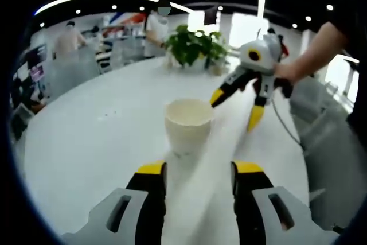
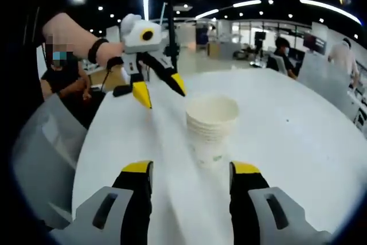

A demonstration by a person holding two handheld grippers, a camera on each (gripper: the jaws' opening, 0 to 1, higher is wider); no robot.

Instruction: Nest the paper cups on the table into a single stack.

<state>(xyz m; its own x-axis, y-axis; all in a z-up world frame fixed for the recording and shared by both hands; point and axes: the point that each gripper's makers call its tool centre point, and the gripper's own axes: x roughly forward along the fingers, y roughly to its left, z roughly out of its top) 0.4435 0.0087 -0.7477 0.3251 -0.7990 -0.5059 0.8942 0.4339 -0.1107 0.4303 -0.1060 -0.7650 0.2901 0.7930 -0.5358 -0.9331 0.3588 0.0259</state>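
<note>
On the round white table (image 1: 86, 142) stands one stack of paper cups (image 2: 211, 125), upright, with several rims showing one under another in the right gripper view. I see no single cup lying apart from it, so I judge the nesting is finished or very nearly; what may be left is only to press the cups down evenly, if they sit loose.

The left gripper (image 1: 198, 175) is held low in front of the stack, its two yellow-tipped jaws spread wide and holding nothing. The stack stands just beyond the tips, not touched by them. The right gripper (image 2: 189, 176) is the same on the other side: jaws wide apart, nothing between them, the stack a little ahead. In the left gripper view the right one hangs above the table behind the stack, also spread, in a person's hand (image 1: 287, 73).

Around the stack the tabletop is bare, so both tools have free room to move on every side. The table edge curves near the grey chairs (image 2: 46, 142), well apart from the cups. A green plant (image 1: 195, 44) stands at the far side, and some people sit or stand in the background.
</note>
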